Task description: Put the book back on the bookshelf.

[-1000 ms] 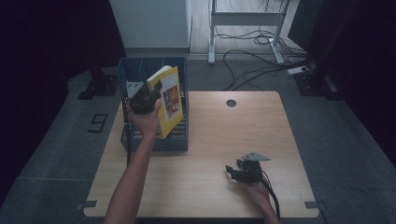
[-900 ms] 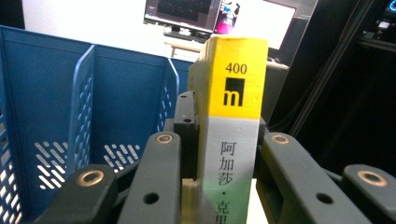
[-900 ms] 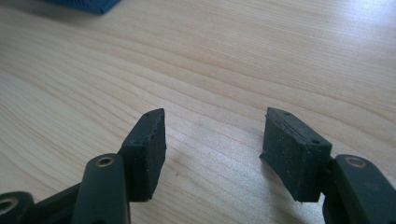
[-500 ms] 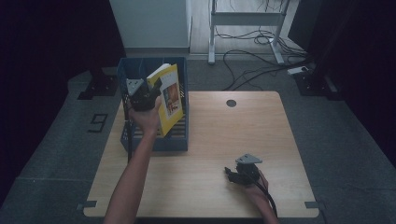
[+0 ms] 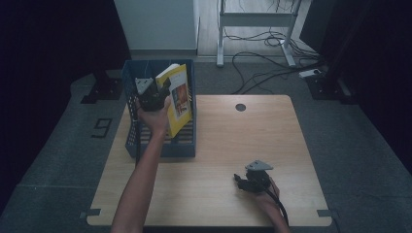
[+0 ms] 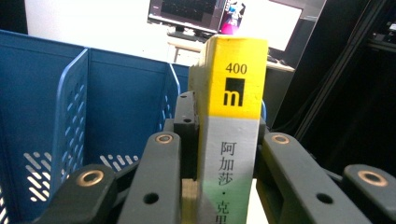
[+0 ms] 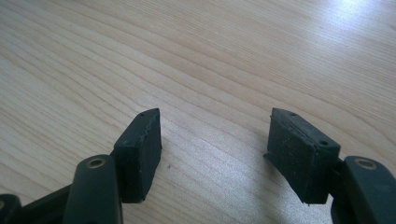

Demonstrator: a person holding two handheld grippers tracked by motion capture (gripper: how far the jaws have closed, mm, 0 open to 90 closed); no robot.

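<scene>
A yellow book (image 5: 179, 97) stands upright over the blue rack (image 5: 130, 141), and my left gripper (image 5: 154, 95) is shut on its spine from the near side. In the left gripper view the yellow-and-white spine (image 6: 233, 116) sits squeezed between the jaws of the left gripper (image 6: 223, 140), with the rack's blue dividers (image 6: 70, 116) behind. My right gripper (image 5: 241, 180) rests low on the wooden table (image 5: 218, 136) near the front right. Its jaws have just been opening, and in the right gripper view the right gripper (image 7: 215, 140) has only bare wood between its pads.
The rack stands at the table's left back corner. A round cable hole (image 5: 240, 107) sits near the back edge. Beyond the table are a desk frame with cables (image 5: 262, 39) and dark floor.
The right gripper has turned a little where it rests. The left hand with the book has barely shifted.
</scene>
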